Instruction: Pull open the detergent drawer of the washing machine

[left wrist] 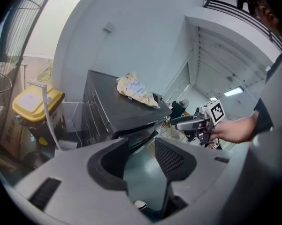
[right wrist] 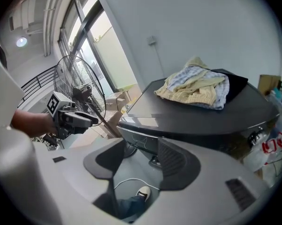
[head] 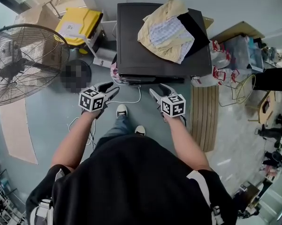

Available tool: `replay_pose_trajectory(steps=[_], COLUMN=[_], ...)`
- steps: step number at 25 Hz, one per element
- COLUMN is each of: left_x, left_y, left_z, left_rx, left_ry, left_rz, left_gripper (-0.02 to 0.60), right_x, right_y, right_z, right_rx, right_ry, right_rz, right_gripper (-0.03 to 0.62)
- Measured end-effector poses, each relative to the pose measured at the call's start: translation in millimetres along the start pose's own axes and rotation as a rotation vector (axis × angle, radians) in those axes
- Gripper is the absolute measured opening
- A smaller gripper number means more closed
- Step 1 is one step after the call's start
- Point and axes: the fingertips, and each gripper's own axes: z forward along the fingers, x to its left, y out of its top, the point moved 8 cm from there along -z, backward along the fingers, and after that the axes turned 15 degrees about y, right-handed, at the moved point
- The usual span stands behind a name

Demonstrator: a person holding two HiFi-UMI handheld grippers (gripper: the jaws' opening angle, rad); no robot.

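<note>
The dark washing machine (head: 164, 55) stands ahead of me, seen from above, with a heap of cream and blue clothes (head: 166, 29) on its lid. Its front top panel (right wrist: 140, 137) shows in the right gripper view; I cannot make out the detergent drawer on it. My left gripper (head: 111, 88) is open and empty, just short of the machine's front left corner. My right gripper (head: 159, 90) is also open and empty, near the front at the right. Each gripper appears in the other's view: the right gripper (left wrist: 178, 122) and the left gripper (right wrist: 91, 120). Neither touches the machine (left wrist: 117, 109).
A large floor fan (head: 23, 62) stands at the left, with a yellow bin (head: 77, 25) behind it. A white cable (head: 131, 100) lies on the floor before the machine. A wooden slatted board (head: 204, 116) and bags (head: 218, 67) sit at the right. My shoes (head: 122, 110) stand close to the machine.
</note>
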Motion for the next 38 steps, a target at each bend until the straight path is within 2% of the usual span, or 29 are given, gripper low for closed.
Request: replay_pose_trajectory(steps=[10,21,38], left_x=[8,13,25], left_y=[-3,-7,-14], left_z=[23,54,89], left_rx=[0.01,0.051,0.108], left_ry=[0.013,0.025,0.055], left_rz=[0.029,0.106,0.174], left_gripper=[0.183,0.183,0.183], right_x=[-22,-42,-55], right_y=[-13,-16,-15], right_z=[19,37,56], right_rx=[0.04,0.049,0.061], right_ry=[-0.033,-0.056,-0.065], right_rz=[0.029,0.04,0.045], right_gripper=[0.227,0.224,0.219])
